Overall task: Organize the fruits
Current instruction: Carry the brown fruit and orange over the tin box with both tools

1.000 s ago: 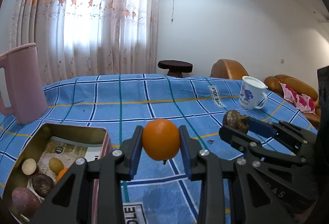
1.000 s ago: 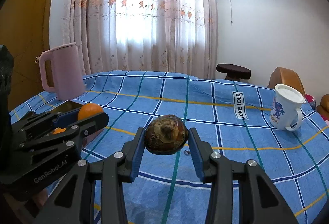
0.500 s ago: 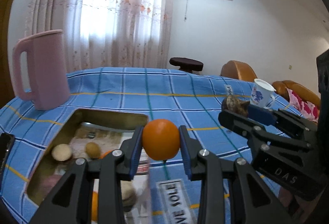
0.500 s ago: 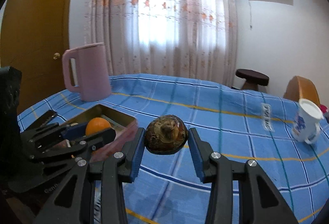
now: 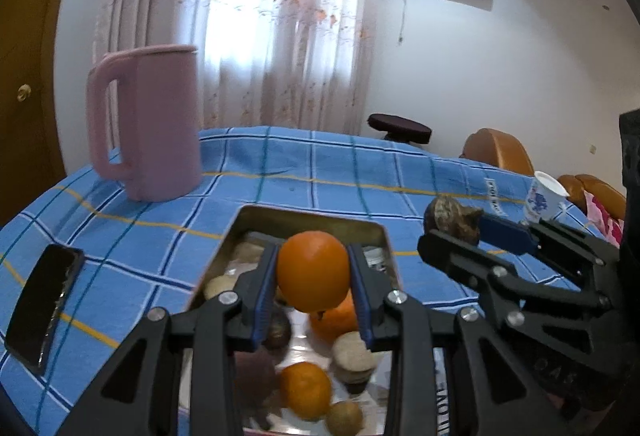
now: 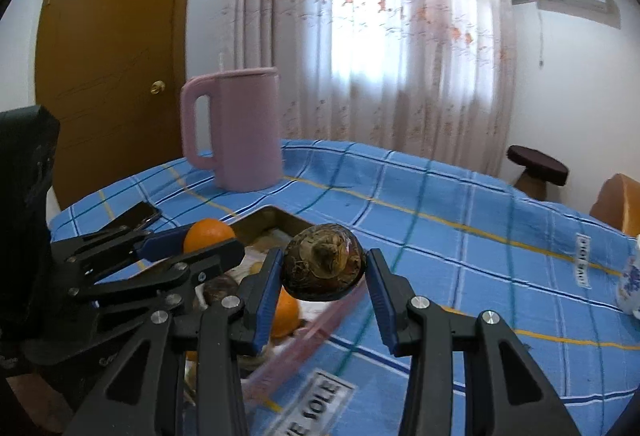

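Left gripper (image 5: 314,278) has its blue pads clamped on an orange (image 5: 313,271), held up right over the open metal tin (image 5: 308,222). The right gripper (image 6: 323,274) is squeezing a brown, rough-skinned round fruit (image 6: 324,266) (can't say exactly what kind), and it's over the tin's near-right corner, just beside the other one.

Inside the tin: two more oranges (image 5: 306,390), a couple of pale roundish fruits (image 5: 352,354), some dark purplish ones (image 5: 256,376) and a small brownish one (image 5: 345,416) at the front, all lying on some printed paper. Kinda blurry, so no exact count.

The tin sits on a blue checked tablecloth (image 5: 320,172). A pink pitcher (image 5: 152,122) stands behind it to the left, a black phone (image 5: 42,310) lies flat way out left, and a white mug (image 5: 544,196) is far off to the right.
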Available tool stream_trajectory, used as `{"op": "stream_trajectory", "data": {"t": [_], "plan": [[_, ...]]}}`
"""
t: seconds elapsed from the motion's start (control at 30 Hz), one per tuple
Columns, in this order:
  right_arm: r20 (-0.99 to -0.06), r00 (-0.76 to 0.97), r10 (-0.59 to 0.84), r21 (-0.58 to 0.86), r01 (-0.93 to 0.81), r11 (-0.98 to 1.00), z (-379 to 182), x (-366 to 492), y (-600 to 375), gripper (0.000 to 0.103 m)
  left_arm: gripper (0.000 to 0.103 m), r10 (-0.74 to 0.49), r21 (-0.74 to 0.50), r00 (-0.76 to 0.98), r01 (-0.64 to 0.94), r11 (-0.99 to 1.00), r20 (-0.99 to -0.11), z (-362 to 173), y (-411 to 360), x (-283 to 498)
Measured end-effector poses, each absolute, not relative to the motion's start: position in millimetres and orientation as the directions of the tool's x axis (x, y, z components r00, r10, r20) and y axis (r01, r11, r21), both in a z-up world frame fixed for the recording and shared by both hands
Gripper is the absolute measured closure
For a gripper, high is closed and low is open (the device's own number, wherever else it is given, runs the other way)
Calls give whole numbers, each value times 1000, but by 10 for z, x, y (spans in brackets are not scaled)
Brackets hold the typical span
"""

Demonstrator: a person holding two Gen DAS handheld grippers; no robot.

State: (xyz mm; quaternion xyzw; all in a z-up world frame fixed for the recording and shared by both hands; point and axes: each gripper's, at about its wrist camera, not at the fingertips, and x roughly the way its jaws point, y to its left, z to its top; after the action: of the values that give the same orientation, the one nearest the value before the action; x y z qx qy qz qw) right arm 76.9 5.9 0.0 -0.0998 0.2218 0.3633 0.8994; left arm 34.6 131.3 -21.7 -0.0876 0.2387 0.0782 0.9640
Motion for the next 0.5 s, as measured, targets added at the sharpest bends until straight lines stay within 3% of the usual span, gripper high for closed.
{"op": "stream_trajectory", "data": {"t": [0.5], "plan": [[-583, 559, 589, -48, -748, 662, -331, 736, 473, 59, 67, 110, -170, 835, -236, 957, -539, -404, 1651, 302]]}}
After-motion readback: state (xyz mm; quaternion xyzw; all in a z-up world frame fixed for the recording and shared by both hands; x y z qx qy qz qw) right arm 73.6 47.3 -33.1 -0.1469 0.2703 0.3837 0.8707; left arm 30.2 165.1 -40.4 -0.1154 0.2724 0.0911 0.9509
